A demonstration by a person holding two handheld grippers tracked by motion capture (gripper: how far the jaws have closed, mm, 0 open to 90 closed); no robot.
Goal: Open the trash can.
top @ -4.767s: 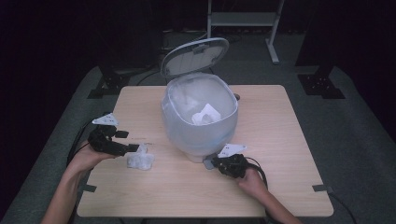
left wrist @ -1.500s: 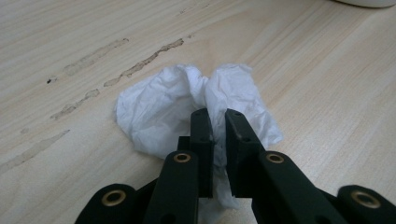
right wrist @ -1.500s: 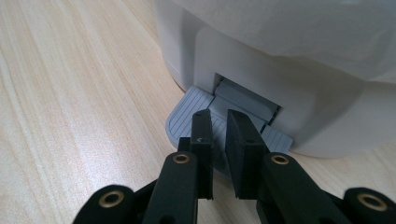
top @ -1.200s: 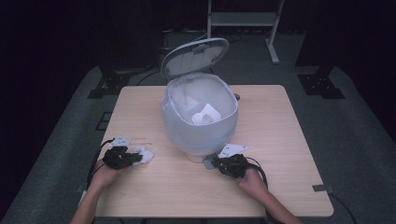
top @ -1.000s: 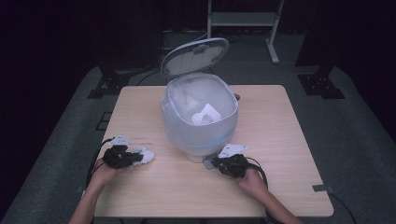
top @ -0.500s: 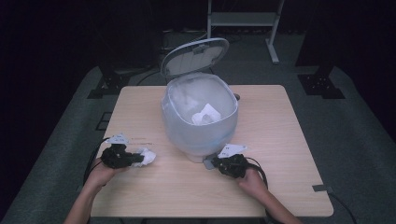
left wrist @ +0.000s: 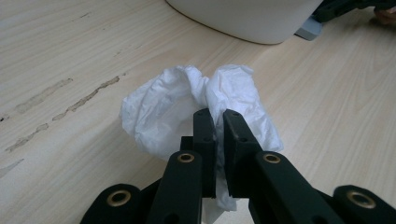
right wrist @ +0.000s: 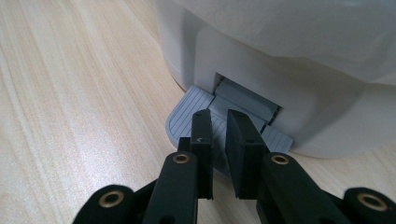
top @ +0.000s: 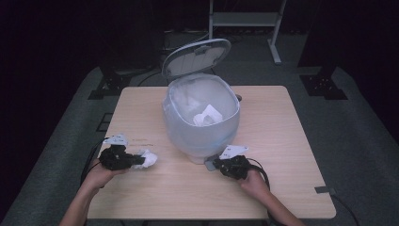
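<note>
Tissue (left wrist: 196,105), crumpled and white, sits pinched between the nearly closed jaws of the left gripper (top: 134,160), near the table's (top: 282,117) front left edge. At centre stands a white bin (top: 202,117) with its lid (top: 196,57) raised and more paper inside. The right gripper (right wrist: 218,128), jaws narrow and empty, rests on the bin's grey pedal (right wrist: 187,114).

Crumpled white tissue paper (left wrist: 187,107), matt pale wood-grain table (top: 282,141), smooth plastic bin (top: 202,127) with ribbed grey pedal (right wrist: 187,119).
</note>
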